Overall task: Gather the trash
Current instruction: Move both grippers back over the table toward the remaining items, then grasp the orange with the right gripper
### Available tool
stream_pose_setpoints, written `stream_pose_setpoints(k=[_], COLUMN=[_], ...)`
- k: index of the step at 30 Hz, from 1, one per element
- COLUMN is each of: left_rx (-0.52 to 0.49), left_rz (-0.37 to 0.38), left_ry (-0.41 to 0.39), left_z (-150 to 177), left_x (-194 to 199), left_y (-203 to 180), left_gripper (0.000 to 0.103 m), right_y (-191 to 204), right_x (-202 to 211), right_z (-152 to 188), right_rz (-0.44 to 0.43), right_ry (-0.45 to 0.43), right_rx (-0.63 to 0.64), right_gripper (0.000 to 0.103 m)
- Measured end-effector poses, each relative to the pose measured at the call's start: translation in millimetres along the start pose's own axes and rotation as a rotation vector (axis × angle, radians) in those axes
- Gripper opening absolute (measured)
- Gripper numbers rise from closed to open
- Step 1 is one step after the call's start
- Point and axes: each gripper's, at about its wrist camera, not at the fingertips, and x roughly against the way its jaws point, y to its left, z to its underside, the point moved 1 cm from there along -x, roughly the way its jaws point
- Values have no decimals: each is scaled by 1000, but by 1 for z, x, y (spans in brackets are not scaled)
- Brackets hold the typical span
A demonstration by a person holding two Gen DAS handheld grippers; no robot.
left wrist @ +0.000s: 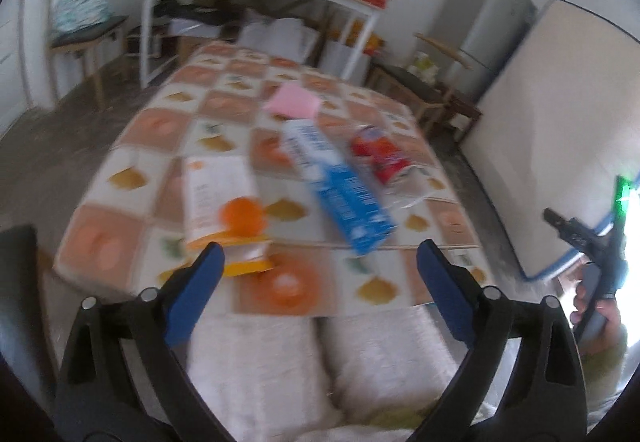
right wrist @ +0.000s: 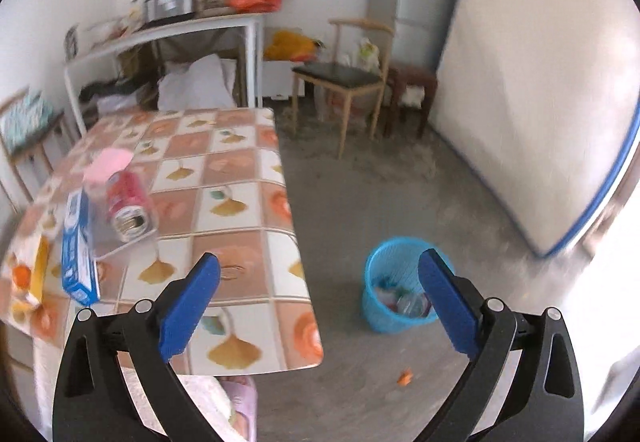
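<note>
Left gripper (left wrist: 316,266) tilted down over table (left wrist: 132,146), jaws wide; right gripper (right wrist: 320,274) likewise, empty

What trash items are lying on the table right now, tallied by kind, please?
Cartons or boxes: 2, the orange-and-white carton and the blue box
Cans: 1, the red can, on its side
Pink paper sheets: 1, the pink paper
Total: 4

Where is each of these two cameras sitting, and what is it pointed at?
Left wrist: rides the left tongs, open, facing the table with its boxes; the other hand shows at right.
Right wrist: rides the right tongs, open, facing the table corner, floor and blue bin.
Shared: table, blue box, red can.
</note>
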Motion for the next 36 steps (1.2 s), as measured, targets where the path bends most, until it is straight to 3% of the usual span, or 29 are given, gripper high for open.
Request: stream_pose_setpoints(k=[3, 8, 13, 18, 21, 27, 32, 36], left_rx=[31, 76, 89, 92, 70, 109, 147, 177], left_rz=[-42, -84, -71, -12, -51, -138, -192, -195], left_ry=[-16, -5, -9, -14, -11, -3, -15, -8], left_z=[5, 7, 13, 11, 7, 2, -1, -1], left_x=[4, 2, -6, -17, -25, -36, -37, -38], left_y=[24, 54, 67, 77, 82, 104, 122, 133], left_gripper=[94, 94, 94, 94, 94, 94, 94, 93], right_y=[28, 63, 110, 150, 178, 248, 302, 326], right_x=[16, 29, 26, 22, 20, 11, -8, -16], right_z=[-5, -9, -12, -16, -18, -18, 0, 12], right_rz=[-46, -310, -454, -570, -672, -866, -945, -961], right_ry=[-20, -11, 34, 65, 88, 163, 261, 293], right_rx=[68, 93, 117, 151, 185, 281, 373, 422], right_gripper=[96, 96, 96, 96, 95, 75, 57, 53])
